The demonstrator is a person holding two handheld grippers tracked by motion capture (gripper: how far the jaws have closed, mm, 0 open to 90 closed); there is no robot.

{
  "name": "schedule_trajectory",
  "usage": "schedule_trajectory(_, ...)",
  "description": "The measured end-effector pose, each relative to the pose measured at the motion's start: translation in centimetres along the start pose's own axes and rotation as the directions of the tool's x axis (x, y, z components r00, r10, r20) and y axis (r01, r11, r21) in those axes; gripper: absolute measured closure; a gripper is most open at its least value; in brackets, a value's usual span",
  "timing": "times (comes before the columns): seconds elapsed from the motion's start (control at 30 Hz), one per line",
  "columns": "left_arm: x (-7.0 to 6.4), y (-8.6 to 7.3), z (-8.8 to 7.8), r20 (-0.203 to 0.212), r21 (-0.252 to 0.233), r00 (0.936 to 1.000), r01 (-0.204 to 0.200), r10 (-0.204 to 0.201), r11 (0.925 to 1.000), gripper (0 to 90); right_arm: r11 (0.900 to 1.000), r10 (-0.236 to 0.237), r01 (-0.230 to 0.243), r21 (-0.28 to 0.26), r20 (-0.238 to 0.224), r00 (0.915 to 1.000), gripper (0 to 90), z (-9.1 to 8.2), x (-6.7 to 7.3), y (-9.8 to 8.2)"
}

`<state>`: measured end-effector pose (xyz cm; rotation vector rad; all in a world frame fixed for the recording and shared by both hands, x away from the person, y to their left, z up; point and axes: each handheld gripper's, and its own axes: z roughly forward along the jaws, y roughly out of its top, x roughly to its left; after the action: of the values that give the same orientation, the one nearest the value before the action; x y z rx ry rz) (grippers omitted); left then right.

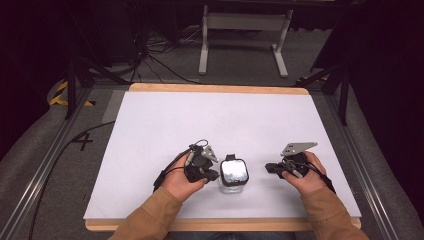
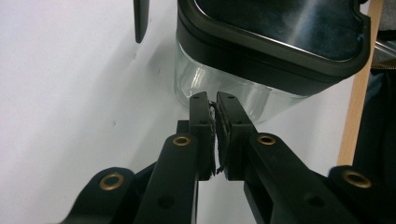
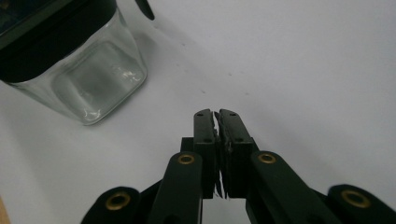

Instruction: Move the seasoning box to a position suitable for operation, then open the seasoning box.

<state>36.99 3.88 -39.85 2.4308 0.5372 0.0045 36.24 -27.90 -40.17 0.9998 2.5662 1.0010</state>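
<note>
Upright, the jar (image 1: 234,176) stands lid (image 1: 234,170) up between my tools; left gripper (image 1: 214,175) just beside it and right gripper (image 1: 269,168) apart are both pressed together, empty.

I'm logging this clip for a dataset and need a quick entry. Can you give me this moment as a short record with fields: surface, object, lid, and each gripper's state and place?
surface: white board on a table with a wooden edge
object: clear glass jar, upright, near the person's edge of the board
lid: dark lid, on the jar
left gripper: jaws shut, nothing between them, tips close beside the jar's glass wall; contact cannot be told
right gripper: jaws shut, empty, apart from the jar, on its other side
</note>
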Motion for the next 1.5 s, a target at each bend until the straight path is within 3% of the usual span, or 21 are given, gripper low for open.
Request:
schedule_trajectory(0.23, 0.2, 0.1, 0.2, -0.007, -0.006, 0.9999, 0.009, -0.009, 0.9999, 85.7, 1.0, -0.03, 0.03, 0.007, -0.013, 0.9995, 86.5, 0.2, 0.7, 0.1)
schedule_trajectory(0.47, 0.5, 0.0, -0.2, -0.005, -0.012, 0.9999, 0.016, -0.016, 0.9998, 82.3, 1.0, -0.019, 0.018, -0.003, -0.014, 0.9997, 86.5, -0.1, 0.6, 0.2)
schedule_trajectory(0.6, 0.9, -0.1, -1.2, -0.017, -0.003, 0.9998, 0.012, -0.012, 0.9999, 79.5, 1.0, -0.018, 0.018, -0.012, -0.015, 0.9997, 86.7, -0.3, 0.5, 0.2)
schedule_trajectory(0.8, 1.0, -0.3, -2.8, -0.031, -0.032, 0.9991, 0.028, -0.029, 0.9991, 75.1, 1.0, -0.015, 0.015, -0.024, -0.021, 0.9997, 86.8, -0.7, 0.4, 0.4)
schedule_trajectory(0.97, 1.1, -0.2, -4.7, -0.018, -0.094, 0.999, 0.039, -0.041, 0.9948, 74.1, 0.999, -0.014, 0.013, -0.036, -0.02, 0.9997, 86.7, -0.9, 0.3, 0.6)
schedule_trajectory(1.3, 1.4, 1.3, -5.8, 0.012, -0.155, 0.9997, 0.023, -0.022, 0.9877, 76.0, 0.999, 0.0, 0.0, -0.039, -0.019, 0.9998, 86.7, -1.0, 0.0, 0.5)
schedule_trajectory(1.5, 1.5, 3.2, -5.7, 0.042, -0.152, 0.999, -0.007, 0.013, 0.9883, 82.5, 0.999, 0.012, -0.013, -0.036, -0.016, 0.9998, 86.7, -1.1, -0.1, 0.1)
